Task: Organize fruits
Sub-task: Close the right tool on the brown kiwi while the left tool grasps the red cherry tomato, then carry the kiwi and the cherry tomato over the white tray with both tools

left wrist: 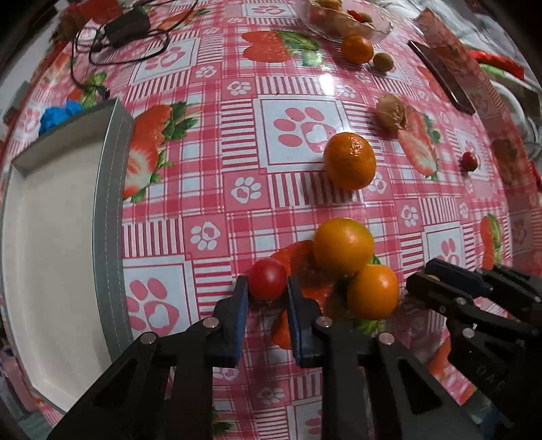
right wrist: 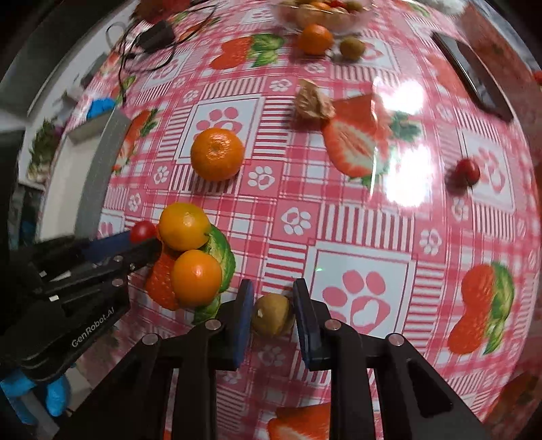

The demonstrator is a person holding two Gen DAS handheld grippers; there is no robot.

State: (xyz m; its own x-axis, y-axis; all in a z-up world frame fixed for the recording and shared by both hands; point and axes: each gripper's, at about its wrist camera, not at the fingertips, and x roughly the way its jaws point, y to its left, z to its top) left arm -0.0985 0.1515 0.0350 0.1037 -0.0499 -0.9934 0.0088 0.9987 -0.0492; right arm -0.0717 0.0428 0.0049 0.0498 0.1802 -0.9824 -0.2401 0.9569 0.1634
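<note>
**Kid:** Why is your left gripper [left wrist: 267, 287] squeezing that little red tomato [left wrist: 267, 278]?

**Helper:** You closed its two blue pads on the tomato, one on each side, so it won't roll off. The tomato sits right beside the two oranges [left wrist: 344, 245] that touch each other on the tablecloth [left wrist: 237, 142].

**Kid:** And your right gripper [right wrist: 272, 313]?

**Helper:** It is shut on a small brownish-green fruit [right wrist: 272, 314]. The pads press both its sides, just next to the nearer orange.

**Kid:** Where will they go?

**Helper:** I think into the white tray [left wrist: 50, 237] on your left. It has nothing in it that I can see, and its grey edge is near the tomato.

**Kid:** What about the others?

**Helper:** One more orange [left wrist: 350, 160] waits farther out, and a glass bowl [left wrist: 379, 30] of fruit stands at the far end. You can get those later.
</note>
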